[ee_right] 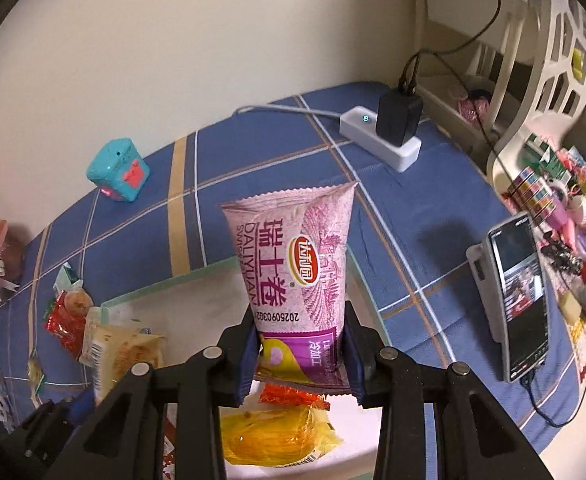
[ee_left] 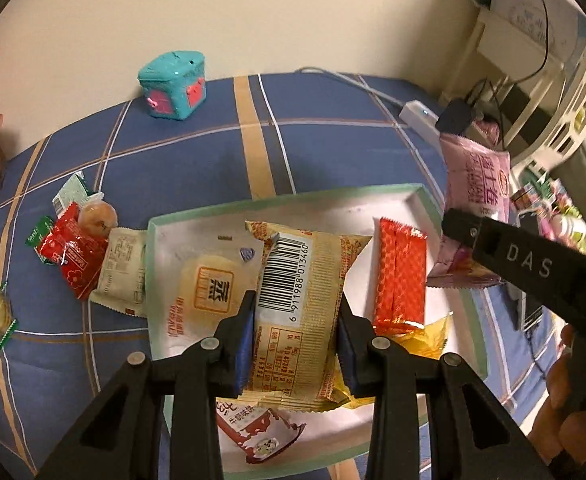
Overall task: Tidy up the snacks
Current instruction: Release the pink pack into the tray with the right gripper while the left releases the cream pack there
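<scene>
Left gripper: fingers closed on a yellow snack packet, barcode side up, held above the white tray. Blue pads press both long edges of the packet.

Right gripper: fingers clamped on a pink-purple Swiss roll packet, gripped at its lower end, upper end pointing away from the camera. It hangs over the tray's far right edge.

Inside the tray: a pale cake packet, a red wafer packet, a clear yellow wrapper and a red-and-white packet at the near edge.

Just left of the tray, on the blue plaid cloth: a cream packet touching the tray rim, a red packet, a round bun, small green-white sachets.

Against the far wall: a teal toy box. To the right: white power strip with black charger; a phone on a stand.
</scene>
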The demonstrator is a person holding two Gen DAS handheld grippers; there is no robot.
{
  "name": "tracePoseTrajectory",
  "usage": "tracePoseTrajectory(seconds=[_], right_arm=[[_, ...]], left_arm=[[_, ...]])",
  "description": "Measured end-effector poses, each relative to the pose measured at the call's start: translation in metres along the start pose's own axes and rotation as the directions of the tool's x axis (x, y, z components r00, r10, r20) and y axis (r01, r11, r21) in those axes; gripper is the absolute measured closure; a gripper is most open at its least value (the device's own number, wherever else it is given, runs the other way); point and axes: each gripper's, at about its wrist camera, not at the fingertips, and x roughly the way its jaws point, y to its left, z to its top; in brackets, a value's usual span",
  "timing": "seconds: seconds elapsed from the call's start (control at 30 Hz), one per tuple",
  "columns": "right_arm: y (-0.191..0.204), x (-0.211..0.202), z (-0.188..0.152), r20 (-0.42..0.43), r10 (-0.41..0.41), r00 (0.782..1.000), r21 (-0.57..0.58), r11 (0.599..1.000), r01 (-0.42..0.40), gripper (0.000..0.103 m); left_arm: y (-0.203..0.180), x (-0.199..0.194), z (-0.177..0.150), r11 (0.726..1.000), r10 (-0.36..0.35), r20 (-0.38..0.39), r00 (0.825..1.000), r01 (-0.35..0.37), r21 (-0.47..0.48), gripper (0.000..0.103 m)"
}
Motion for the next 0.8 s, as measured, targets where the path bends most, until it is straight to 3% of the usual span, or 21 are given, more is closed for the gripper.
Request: tracePoseTrajectory(seconds=[0.3, 0.37, 0.43, 0.8], right_arm=[[0.010, 0.041, -0.014, -0.118, 0.026, 0.993, -0.010, 1.000, -0.027, 0.062], [0.007, 0.048, -0.015, -0.150, 0.024, 0.988, 0.012, 1.000, -0.023, 0.050], [0.004, 0.050, -0.017, -0.166, 0.025, 0.986, 0.027, 0.999, -0.021, 0.040], [0.008, 0.035, -0.016, -0.145, 0.018, 0.989, 0.012, 1.000, -0.017, 0.034]], left_arm=[[0.003, 0.023, -0.006, 0.999, 0.027, -0.057, 0.998, -0.028, -0.030, 0.064], [0.006, 0.022, -0.005, 0.999, 0.027, -0.062, 0.998, -0.030, -0.043, 0.046], [0.007, 0.019, -0.005, 0.998, 0.023, -0.058, 0.998, -0.026, -0.050, 0.041], [0.027, 0.002, 0.001, 0.994, 0.057, -0.046, 0.997, -0.061, -0.094, 0.038]])
